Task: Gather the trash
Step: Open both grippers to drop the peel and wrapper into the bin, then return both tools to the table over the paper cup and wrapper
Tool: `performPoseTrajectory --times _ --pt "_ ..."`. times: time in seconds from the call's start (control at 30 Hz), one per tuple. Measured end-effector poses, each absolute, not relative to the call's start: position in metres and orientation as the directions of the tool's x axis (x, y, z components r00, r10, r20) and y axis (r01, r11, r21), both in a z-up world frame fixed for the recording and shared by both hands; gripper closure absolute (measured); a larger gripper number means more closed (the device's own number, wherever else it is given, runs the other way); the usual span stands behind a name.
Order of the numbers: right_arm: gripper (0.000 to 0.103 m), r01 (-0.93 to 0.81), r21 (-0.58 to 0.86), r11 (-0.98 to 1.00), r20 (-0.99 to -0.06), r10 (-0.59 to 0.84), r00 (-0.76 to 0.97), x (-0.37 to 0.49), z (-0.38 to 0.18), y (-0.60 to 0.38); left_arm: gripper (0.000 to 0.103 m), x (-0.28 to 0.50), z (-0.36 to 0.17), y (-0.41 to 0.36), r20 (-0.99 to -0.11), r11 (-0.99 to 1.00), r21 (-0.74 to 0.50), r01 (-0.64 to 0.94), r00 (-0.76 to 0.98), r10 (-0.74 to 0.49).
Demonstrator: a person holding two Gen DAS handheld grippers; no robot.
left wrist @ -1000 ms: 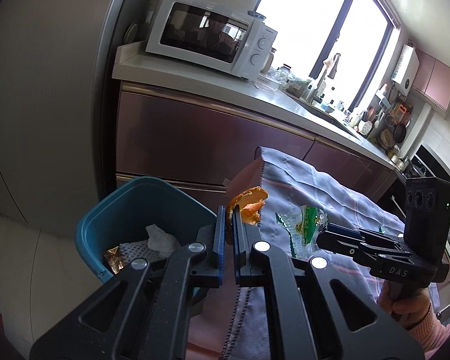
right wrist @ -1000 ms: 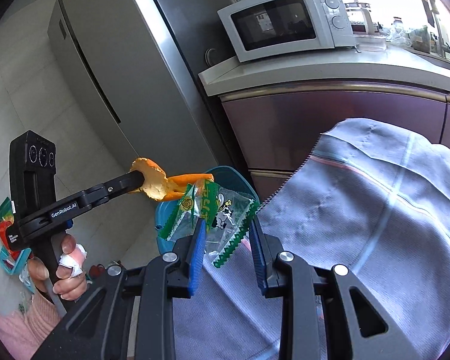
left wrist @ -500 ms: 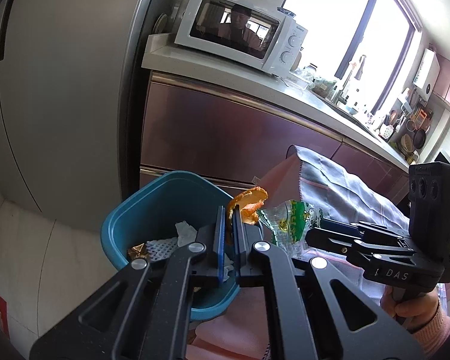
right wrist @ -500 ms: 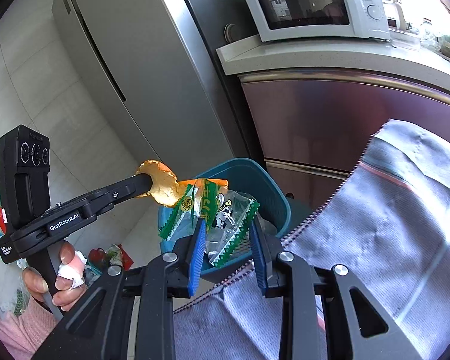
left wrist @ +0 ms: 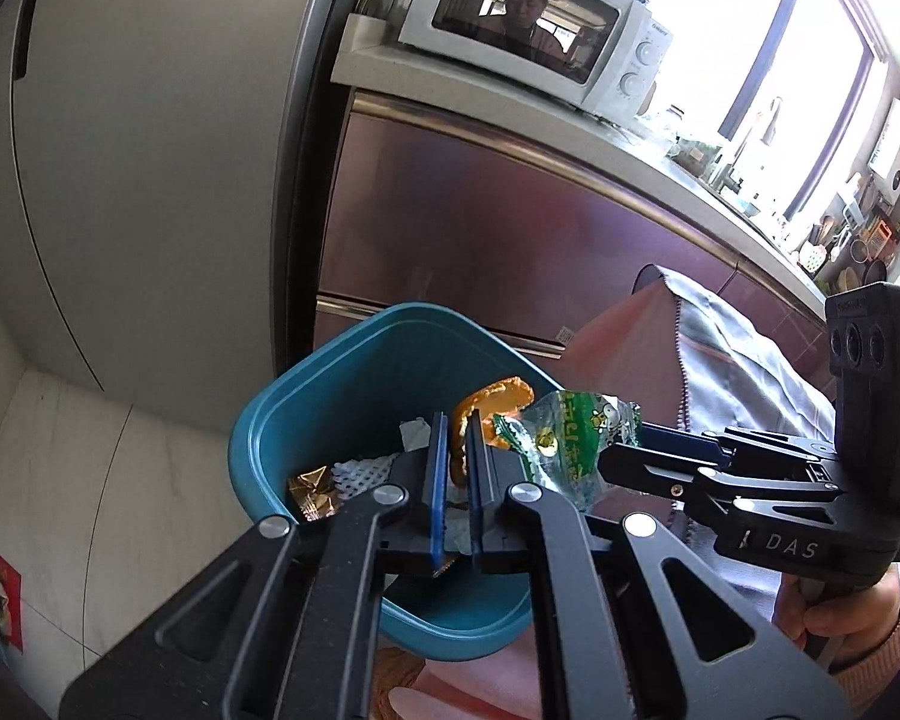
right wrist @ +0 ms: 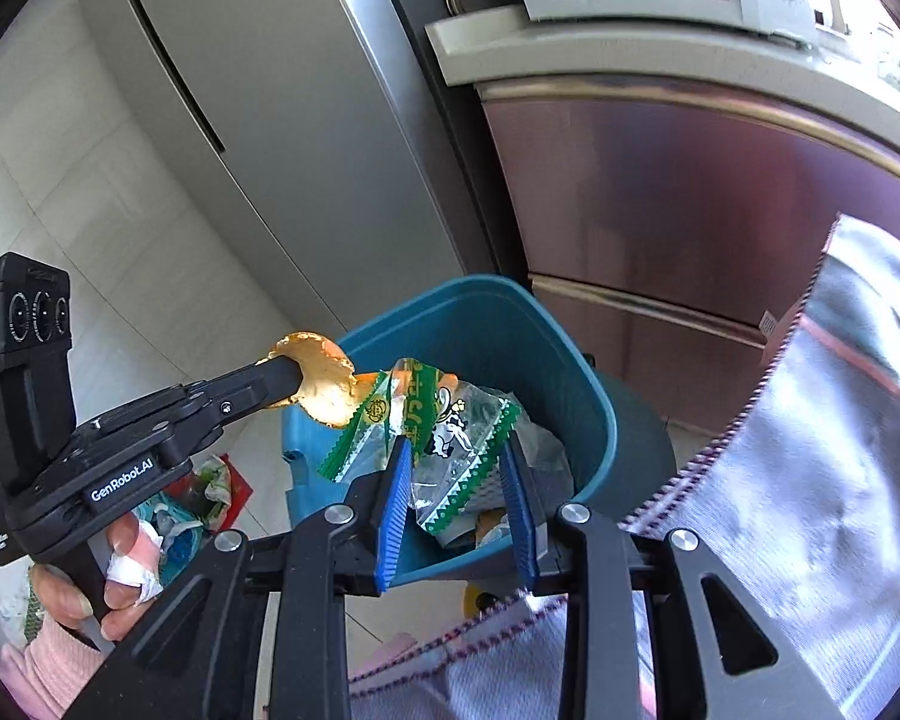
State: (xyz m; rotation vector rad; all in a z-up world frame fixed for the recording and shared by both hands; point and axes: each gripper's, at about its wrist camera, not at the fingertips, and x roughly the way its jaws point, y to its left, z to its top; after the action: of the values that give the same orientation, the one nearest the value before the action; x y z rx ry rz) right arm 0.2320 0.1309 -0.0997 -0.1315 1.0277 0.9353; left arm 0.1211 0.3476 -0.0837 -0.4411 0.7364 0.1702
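Both held pieces of trash have travelled from above the grey cloth-covered table (right wrist: pixel 810 480) to over the open teal plastic bin (left wrist: pixel 342 396). The orange fruit peel (left wrist: pixel 498 399) in the left gripper (left wrist: pixel 457 438) now hangs above the bin's crumpled contents, where a second ago it was over the cloth. The clear-and-green plastic wrapper (right wrist: pixel 450 438) in the right gripper (right wrist: pixel 456 456) now sits over the bin's mouth too, and both have come lower, with the bin filling more of each view.

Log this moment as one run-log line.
left gripper: shut on orange peel | right gripper: shut on green wrapper | both above blue bin | release pending
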Motion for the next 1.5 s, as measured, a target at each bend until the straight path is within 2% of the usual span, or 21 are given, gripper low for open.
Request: performPoseTrajectory --times 0.2,0.33,0.6,0.7,0.77,0.93,1.13,1.23,1.5 --pt "0.073 -0.704 0.311 0.639 -0.808 0.567 0.158 0.238 -0.116 0.146 0.092 0.135 -0.104 0.351 -0.706 0.885 -0.342 -0.316 0.707 -0.02" --pt "0.07 -0.695 0.31 0.649 -0.818 0.554 0.152 0.239 -0.121 0.148 0.091 0.14 -0.111 0.348 -0.709 0.887 -0.341 -0.311 0.704 -0.026" --pt "0.067 -0.691 0.324 0.646 -0.798 0.579 0.167 0.237 -0.115 0.138 0.079 0.14 -0.105 0.336 -0.701 0.897 -0.317 -0.307 0.713 -0.004" --pt "0.067 -0.688 0.341 0.64 -0.774 0.606 0.18 0.233 -0.106 0.127 0.071 0.135 -0.096 0.325 -0.679 0.908 -0.302 -0.291 0.734 0.009" --pt "0.066 -0.691 0.346 0.634 -0.758 0.623 0.192 0.229 -0.099 0.115 0.058 0.129 -0.087 0.318 -0.654 0.917 -0.296 -0.269 0.756 0.01" --pt "0.06 -0.686 0.354 0.635 -0.707 0.662 0.248 0.215 -0.079 0.072 0.046 0.122 -0.063 0.29 -0.594 0.941 -0.27 -0.202 0.804 0.002" --pt "0.058 -0.649 0.351 0.675 -0.66 0.67 0.34 0.196 -0.06 0.01 0.035 0.121 -0.041 0.241 -0.544 0.968 -0.225 -0.107 0.838 -0.034" --pt "0.058 -0.62 0.348 0.704 -0.646 0.659 0.386 0.186 -0.056 -0.019 0.022 0.121 -0.031 0.214 -0.526 0.977 -0.201 -0.065 0.849 -0.052" --pt "0.057 -0.522 0.372 0.768 -0.623 0.623 0.473 0.167 -0.053 -0.104 0.017 0.122 -0.017 0.139 -0.508 0.984 -0.165 0.064 0.85 -0.14"
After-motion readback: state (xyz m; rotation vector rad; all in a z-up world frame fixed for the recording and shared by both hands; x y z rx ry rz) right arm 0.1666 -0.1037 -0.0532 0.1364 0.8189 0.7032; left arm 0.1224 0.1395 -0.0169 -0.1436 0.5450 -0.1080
